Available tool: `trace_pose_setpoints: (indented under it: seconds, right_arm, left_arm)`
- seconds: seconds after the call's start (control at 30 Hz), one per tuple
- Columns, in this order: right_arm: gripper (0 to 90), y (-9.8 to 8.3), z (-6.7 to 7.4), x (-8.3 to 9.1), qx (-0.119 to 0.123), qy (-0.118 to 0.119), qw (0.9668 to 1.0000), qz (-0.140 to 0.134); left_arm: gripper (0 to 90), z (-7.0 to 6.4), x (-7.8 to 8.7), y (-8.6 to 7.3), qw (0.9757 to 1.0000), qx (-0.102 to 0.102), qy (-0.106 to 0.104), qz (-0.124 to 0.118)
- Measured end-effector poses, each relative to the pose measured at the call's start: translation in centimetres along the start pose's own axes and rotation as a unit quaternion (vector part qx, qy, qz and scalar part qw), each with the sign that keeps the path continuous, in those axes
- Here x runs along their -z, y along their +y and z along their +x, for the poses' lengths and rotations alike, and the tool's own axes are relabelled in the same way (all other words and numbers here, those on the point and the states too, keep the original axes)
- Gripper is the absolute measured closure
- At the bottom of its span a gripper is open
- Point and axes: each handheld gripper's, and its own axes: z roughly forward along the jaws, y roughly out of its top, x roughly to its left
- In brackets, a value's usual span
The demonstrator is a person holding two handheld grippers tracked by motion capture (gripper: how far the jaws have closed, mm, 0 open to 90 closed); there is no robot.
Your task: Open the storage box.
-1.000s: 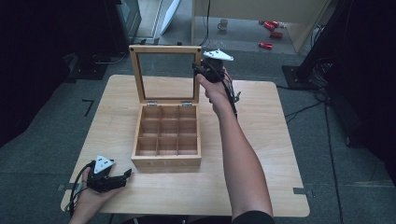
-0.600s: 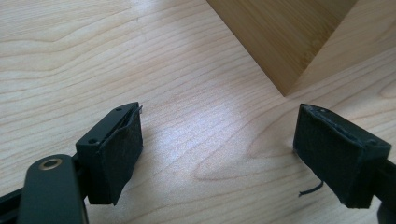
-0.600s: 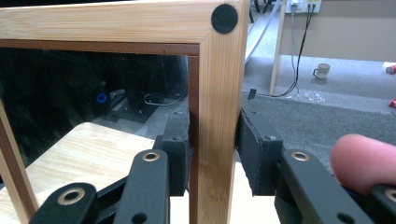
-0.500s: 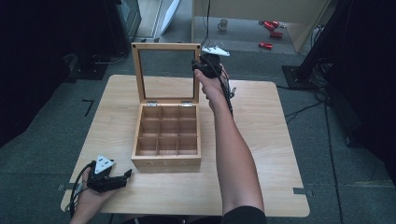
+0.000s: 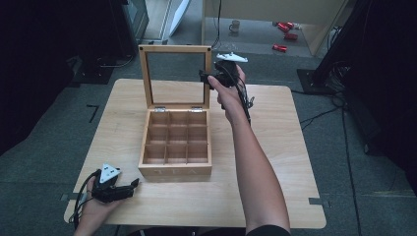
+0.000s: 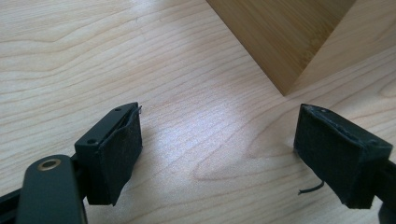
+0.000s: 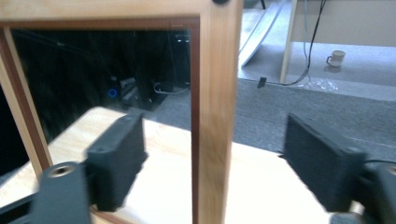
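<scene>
Tea box (image 5: 176, 142) sat mid-table, its nine compartments empty, glass lid (image 5: 175, 76) upright | right gripper (image 5: 210, 77) at lid's right frame rail, jaws spread astride it (no grip) | left gripper (image 6: 219, 154) spread, resting at near-left table (image 5: 295, 162) corner | step: likely handling the lid | next: pinch the rail, swing lid gently.

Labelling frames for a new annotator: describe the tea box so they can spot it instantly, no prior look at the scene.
Start at the light wooden table. Near its middle stands the wooden tea box, its inside split into a three-by-three grid of empty compartments. Its glass-paned lid stands upright at the far edge, with the right tongs at the lid's right frame; it is the one object standing on the tabletop.
</scene>
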Motion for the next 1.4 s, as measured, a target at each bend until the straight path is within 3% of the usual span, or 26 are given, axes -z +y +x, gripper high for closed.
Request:
trace_pose_setpoints:
  seconds: [0.1,0.6,0.73,0.9,1.2,1.4]
  right_arm:
    - [13.8,-0.6,-0.4,1.1,0.005,0.0,1.0,0.001]
    - [11.3,-3.6,-3.4,6.1,0.029,-0.007,0.9995,0.01]
    - [10.7,-5.3,-3.8,8.2,0.024,0.007,0.9997,0.006]
    - [10.7,-7.3,-3.9,10.1,0.03,0.007,0.9995,0.006]
    - [10.7,-11.1,-4.8,13.1,0.041,-0.009,0.9991,0.008]
    - [10.7,-13.2,-6.2,14.9,0.031,-0.025,0.9992,0.01]
  left_arm:
    - [15.7,0.0,0.0,0.0,1.0,-0.001,0.001,0.001]
    - [14.7,-0.1,-0.1,0.0,1.0,-0.002,0.001,0.001]
    - [14.7,-0.2,-0.1,0.0,1.0,-0.004,0.002,0.002]
    - [14.7,-0.2,-0.1,0.0,1.0,-0.006,0.004,0.003]
    - [14.6,-0.2,-0.1,0.0,1.0,-0.007,0.005,0.003]
    - [14.0,-0.3,-0.1,0.0,0.9999,-0.009,0.005,0.004]
